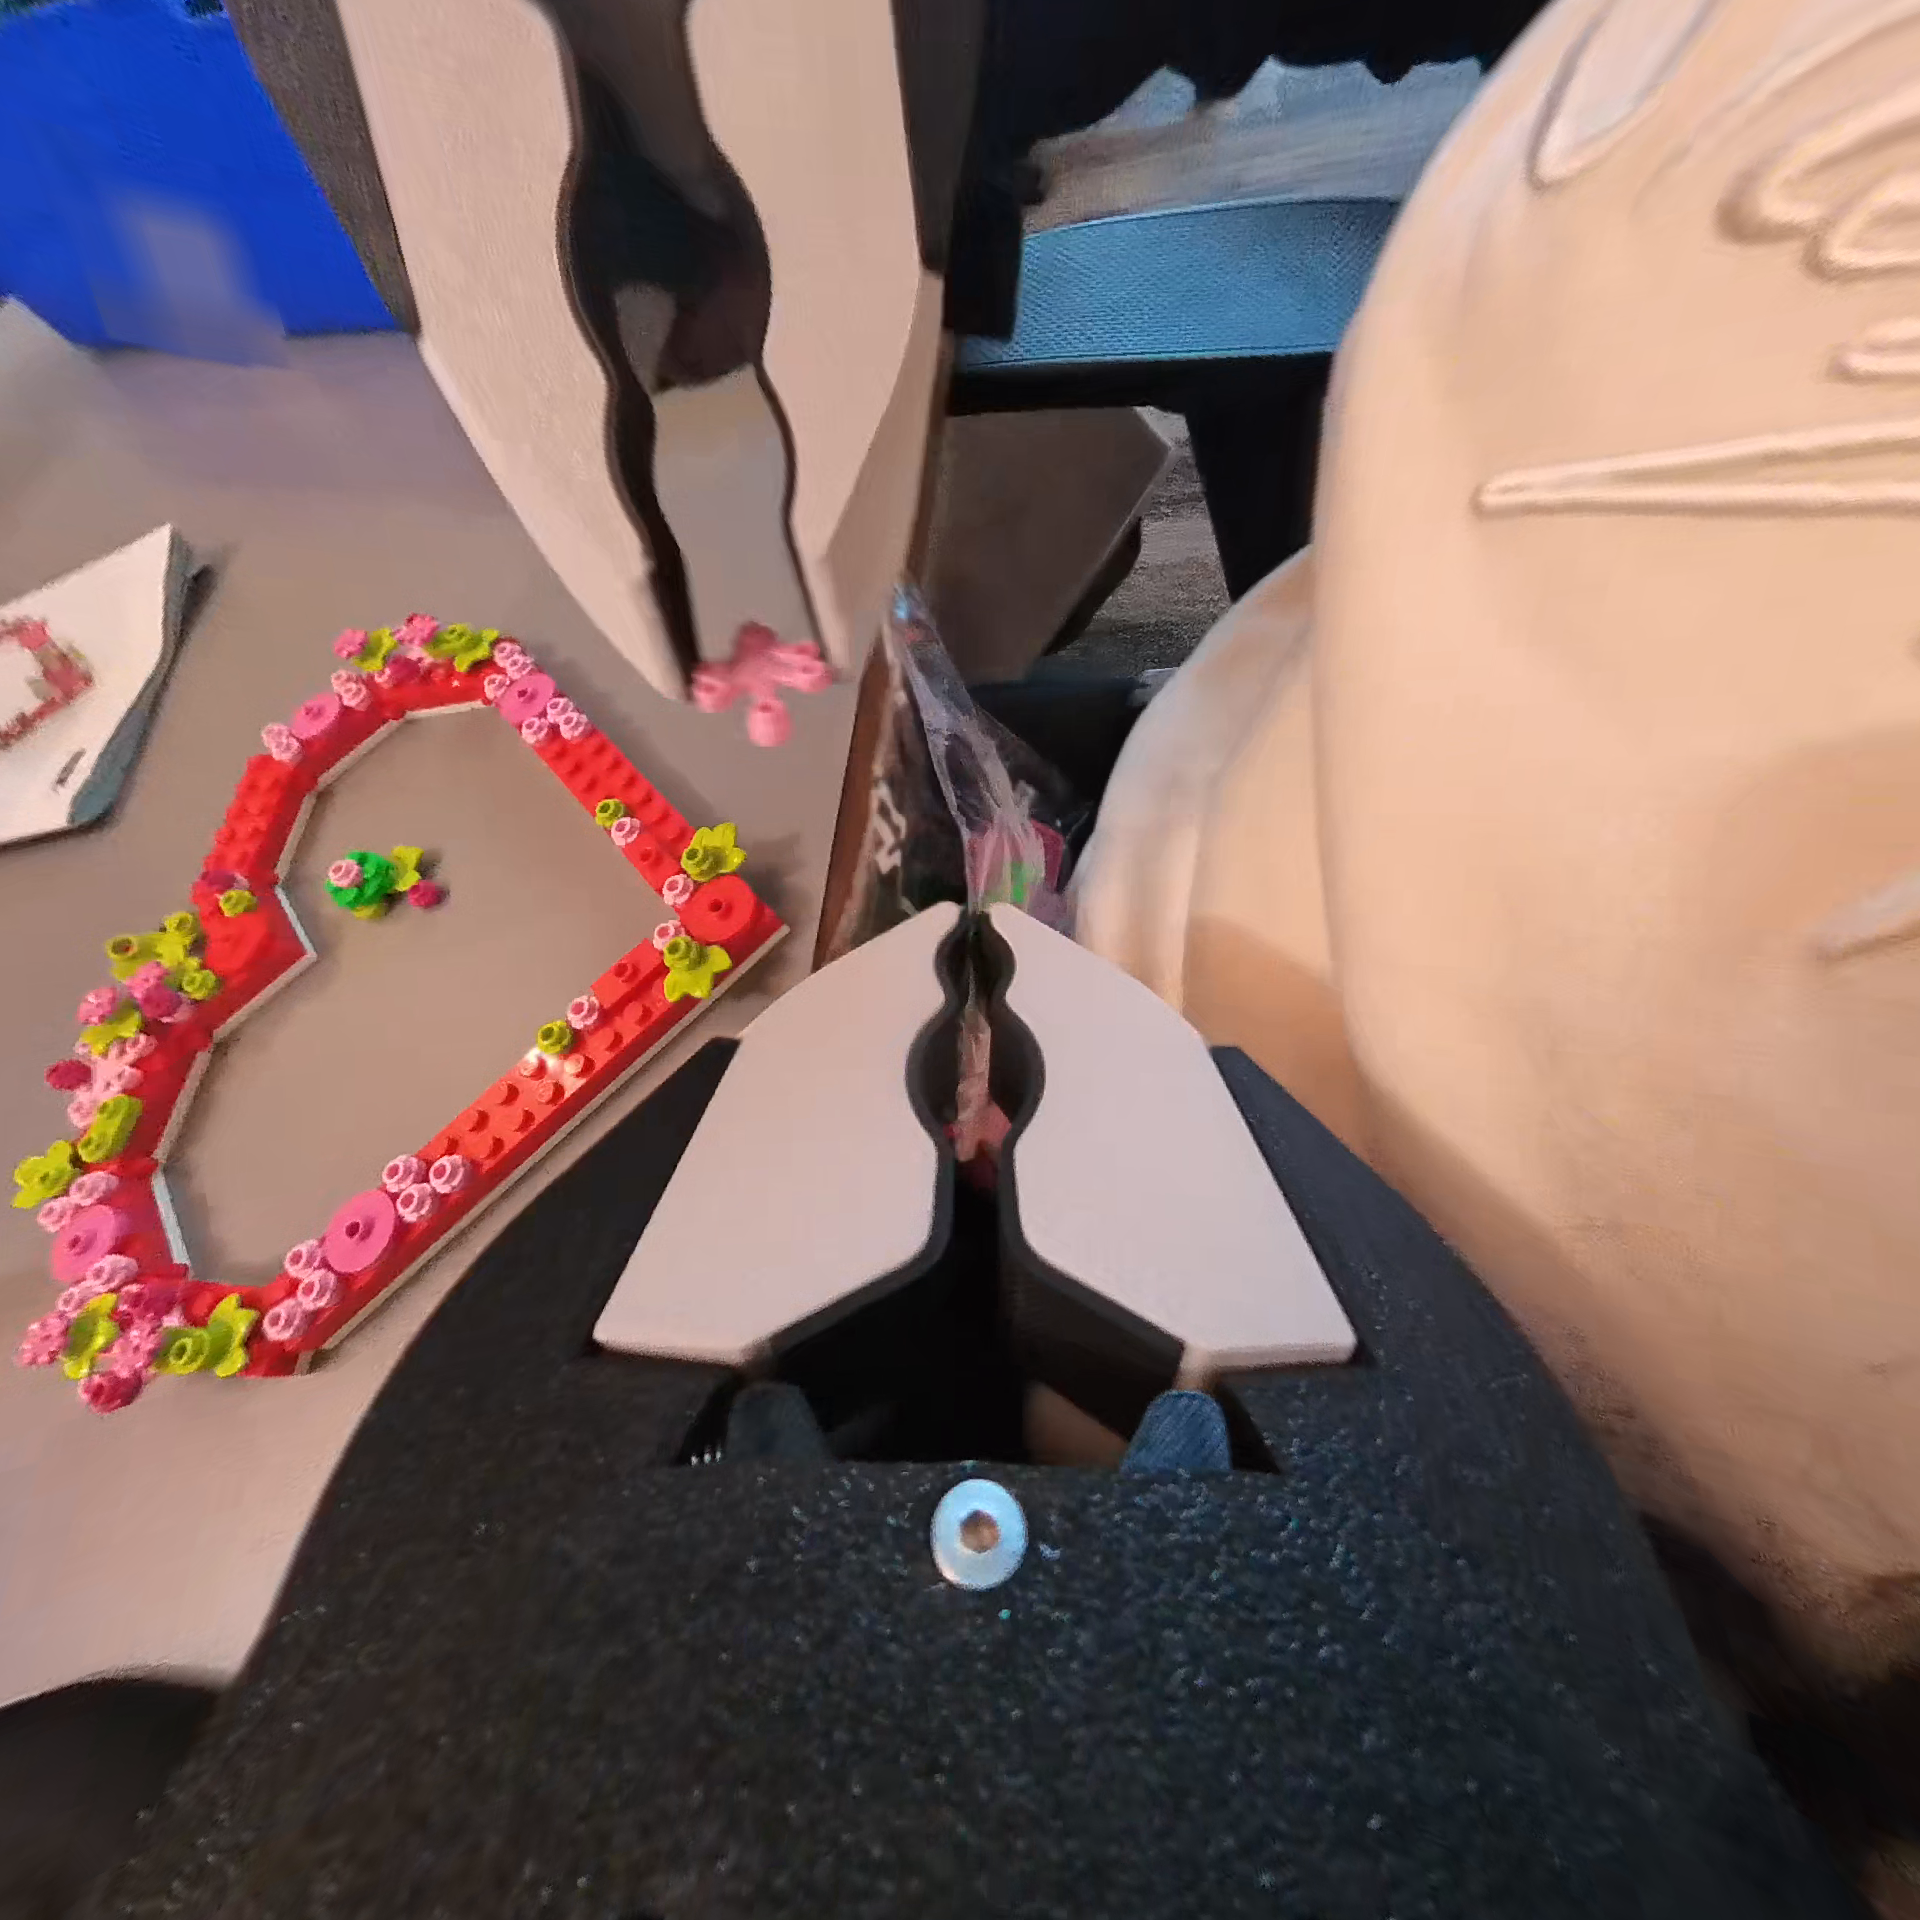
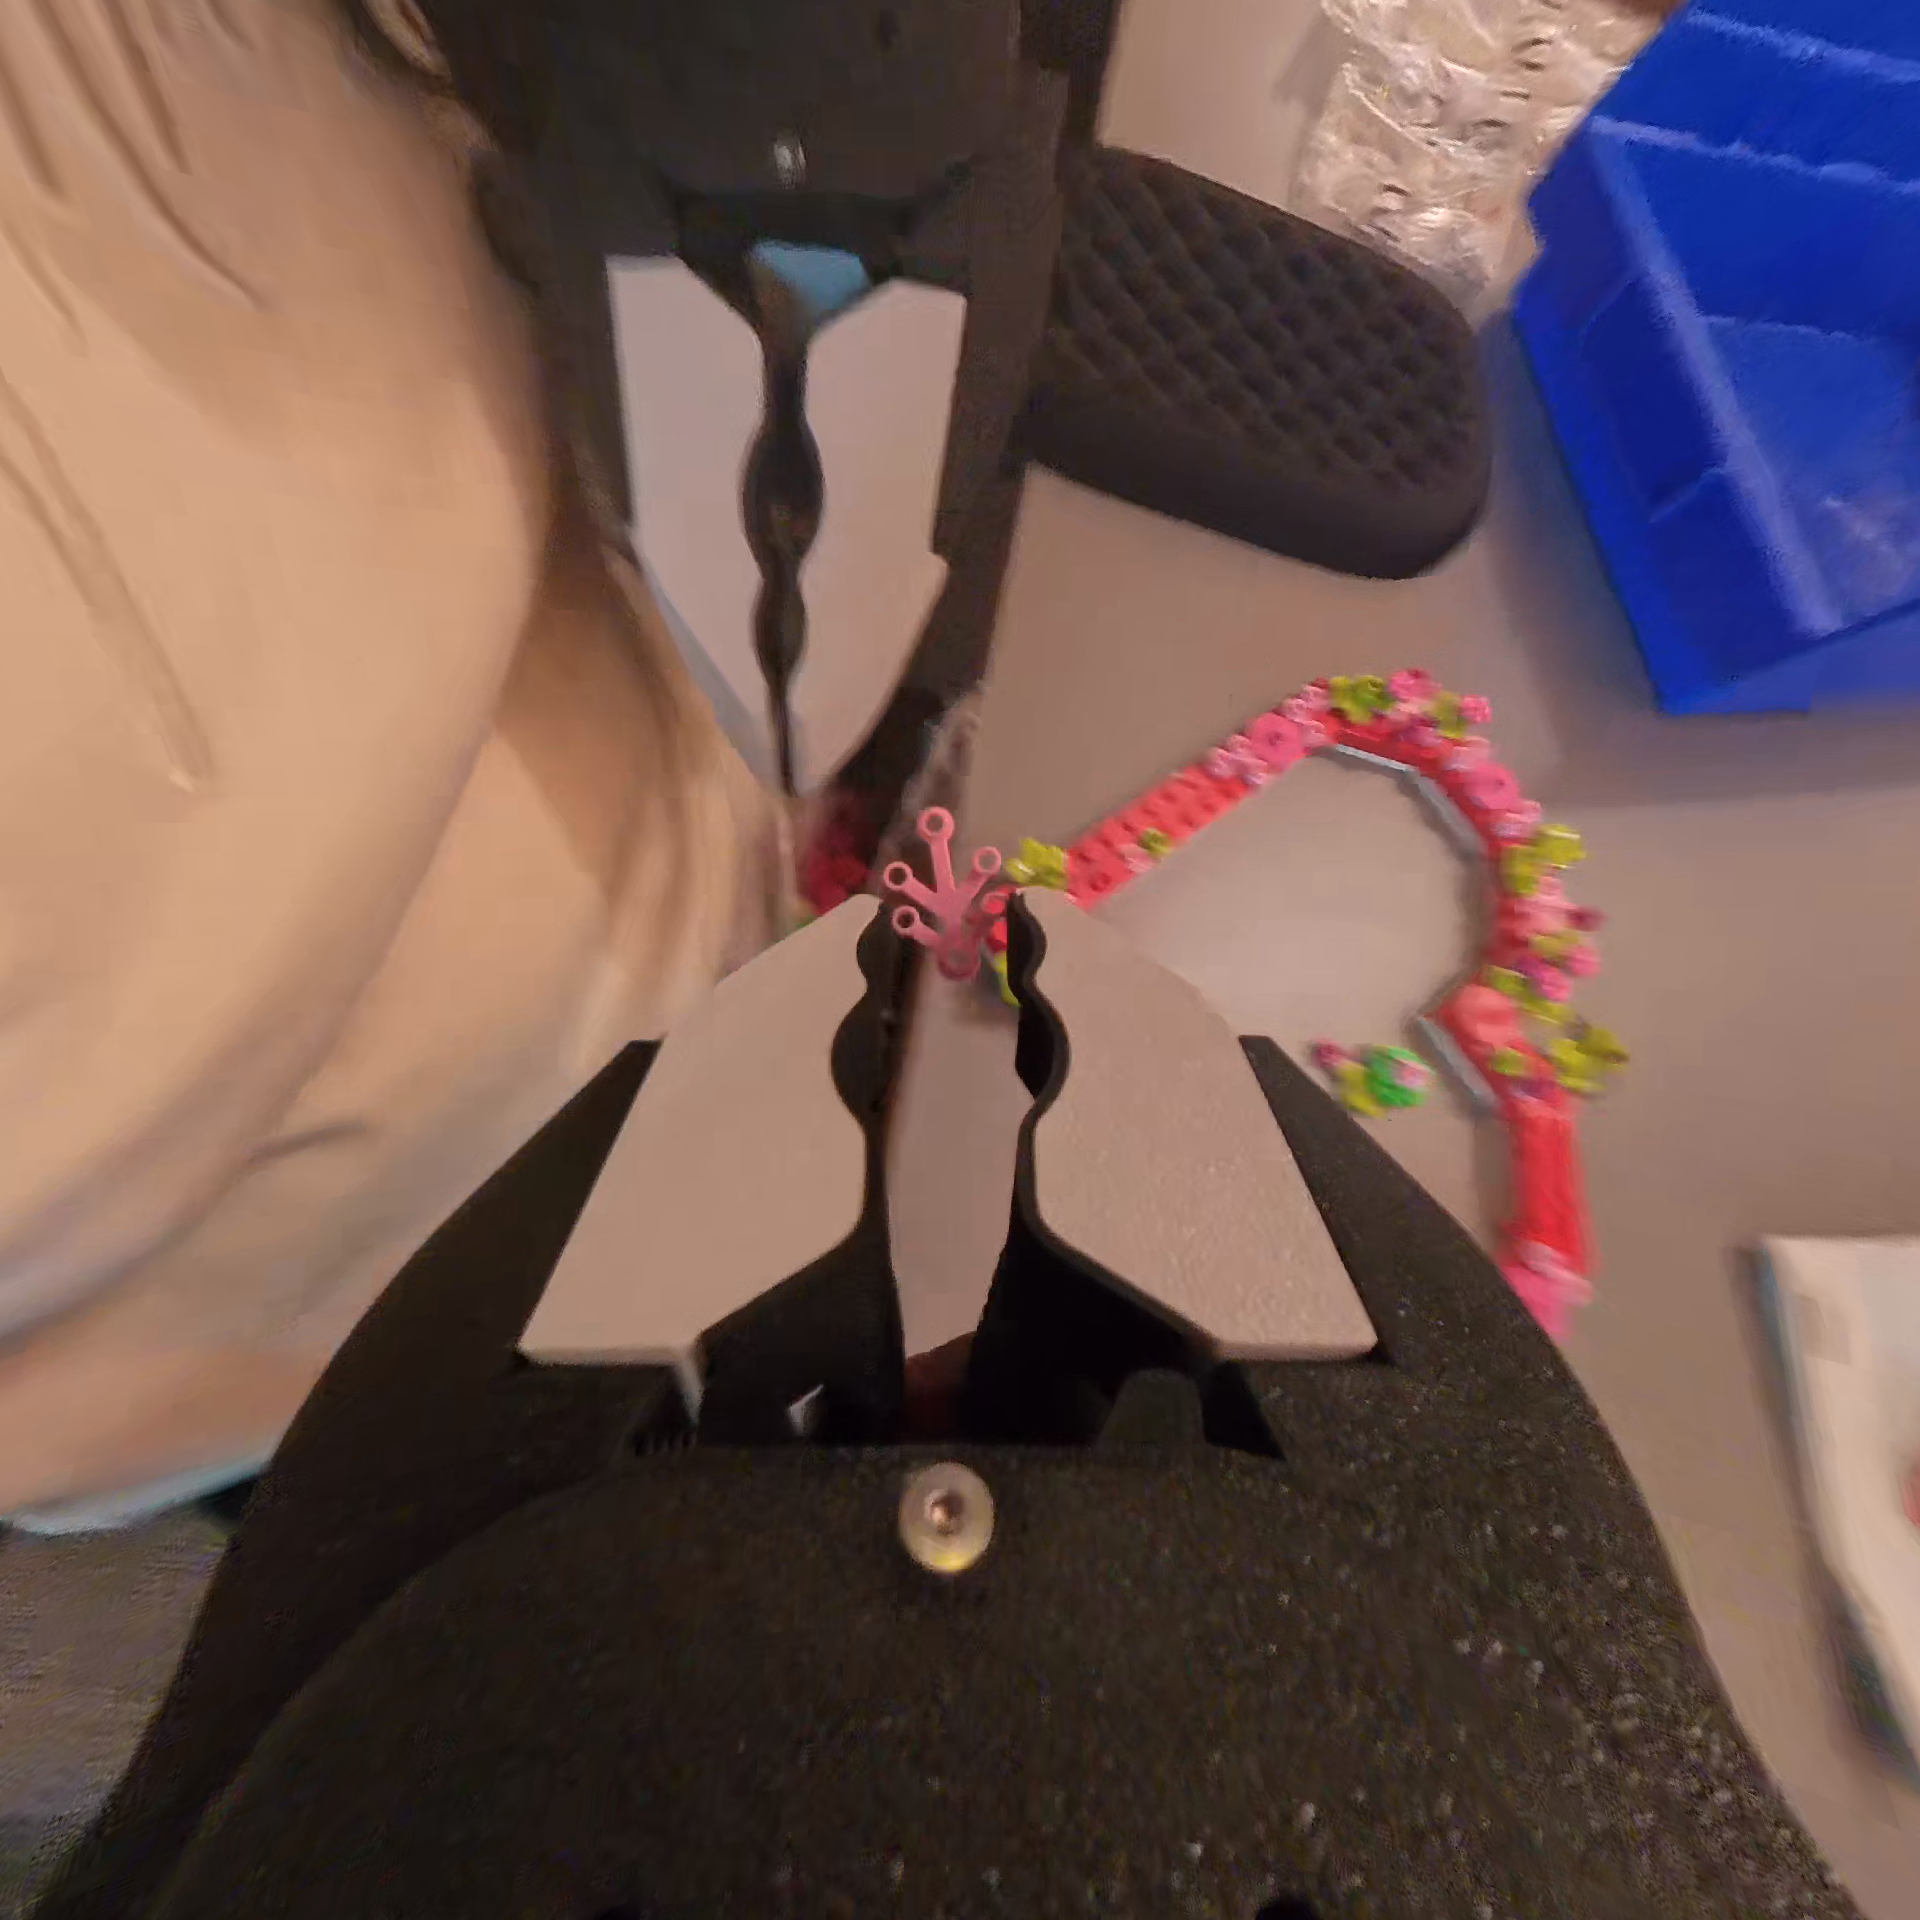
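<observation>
1. The left gripper [image 1: 974,920], with matte grey fingers [image 1: 831,1153] on a grainy black body, has its fingers pressed together on the top edge of a crinkly clear plastic bag [image 1: 961,779] whose contents are hard to make out.
2. The right gripper [image 2: 951,914] pinches a small pink flower-stem piece [image 2: 940,899] at its fingertips, held above the tabletop [image 1: 436,499].
3. A red heart-shaped brick frame [image 1: 644,800], studded and dotted with pink and lime flowers, lies flat on the grey tabletop.
4. A small green and pink cluster [image 1: 369,878] sits inside the frame.
5. A blue bin [image 2: 1745,343], a booklet [image 1: 94,686] and a cream sleeve [image 1: 1558,831] are cut off at the edges.
</observation>
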Demonstrator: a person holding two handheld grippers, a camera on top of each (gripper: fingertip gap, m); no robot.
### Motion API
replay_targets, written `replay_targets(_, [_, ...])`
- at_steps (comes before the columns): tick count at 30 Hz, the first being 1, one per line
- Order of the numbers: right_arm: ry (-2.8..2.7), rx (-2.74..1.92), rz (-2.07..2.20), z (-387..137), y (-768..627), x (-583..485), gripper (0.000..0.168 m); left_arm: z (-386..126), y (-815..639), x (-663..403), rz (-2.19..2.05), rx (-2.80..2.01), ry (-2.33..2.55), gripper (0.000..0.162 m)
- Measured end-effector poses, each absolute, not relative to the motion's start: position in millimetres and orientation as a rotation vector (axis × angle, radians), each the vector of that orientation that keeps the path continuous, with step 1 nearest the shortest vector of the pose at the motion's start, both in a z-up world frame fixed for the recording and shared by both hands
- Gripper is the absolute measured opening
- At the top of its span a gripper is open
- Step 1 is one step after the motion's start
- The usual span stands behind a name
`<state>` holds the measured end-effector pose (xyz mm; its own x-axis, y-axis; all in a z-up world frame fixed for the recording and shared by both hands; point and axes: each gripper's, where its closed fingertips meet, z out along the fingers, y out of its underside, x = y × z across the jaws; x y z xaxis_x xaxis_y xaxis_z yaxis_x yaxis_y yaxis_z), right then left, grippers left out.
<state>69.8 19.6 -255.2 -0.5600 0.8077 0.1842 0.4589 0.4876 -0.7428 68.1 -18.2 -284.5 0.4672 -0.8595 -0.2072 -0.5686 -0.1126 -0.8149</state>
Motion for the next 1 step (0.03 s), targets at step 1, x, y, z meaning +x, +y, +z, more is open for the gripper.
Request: replay_targets(1, [-2.236, -1.104, 1.051, -253.9, 4.9, 71.3, 0.021, -284.3, -21.5, 68.6, -0.393, -1.788, 1.231, 0.000])
